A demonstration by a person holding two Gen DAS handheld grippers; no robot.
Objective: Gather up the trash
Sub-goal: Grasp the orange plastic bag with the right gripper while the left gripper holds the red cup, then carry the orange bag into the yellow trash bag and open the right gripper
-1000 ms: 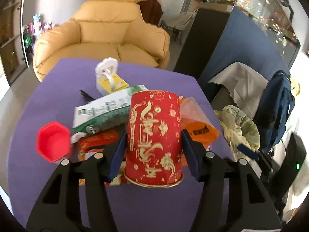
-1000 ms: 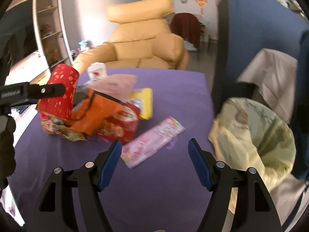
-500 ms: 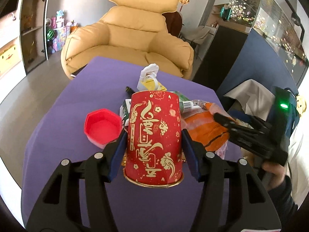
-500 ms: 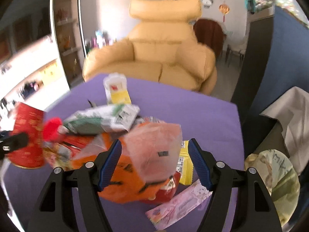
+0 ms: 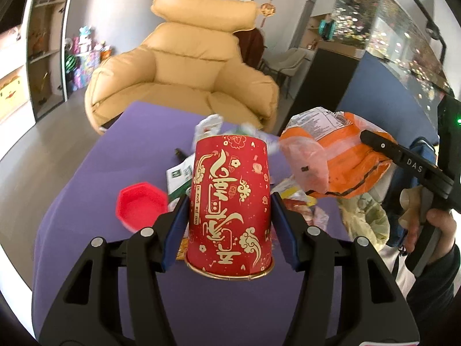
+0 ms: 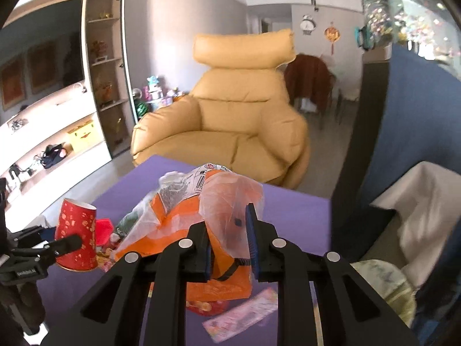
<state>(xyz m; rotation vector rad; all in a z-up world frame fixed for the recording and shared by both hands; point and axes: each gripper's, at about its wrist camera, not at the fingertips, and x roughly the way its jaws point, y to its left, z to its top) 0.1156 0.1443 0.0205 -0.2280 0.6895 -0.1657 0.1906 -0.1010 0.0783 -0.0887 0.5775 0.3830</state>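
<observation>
The left gripper (image 5: 229, 225) clamps one red paper cup (image 5: 230, 201) upside down between its blue pads, above the purple table (image 5: 86, 259); gold Chinese-style characters and cloud motifs run down the cup's side, too stylised to read. The right gripper (image 6: 229, 252) has its jaws closing narrow on a clear plastic bag (image 6: 230, 201) bunched with an orange wrapper (image 6: 178, 230), lifted off the table; the gripper's side arm reads "DAS" in the left view, and a small printed label on the wrapper is too fine to make out. Just beyond the cup lies one red octagonal lid (image 5: 141, 204), then a green-and-white packet (image 5: 180, 177). One pink wrapper (image 6: 242, 317) lies flat below the lifted bag. One tan armchair (image 6: 230, 121) stands behind the table
</observation>
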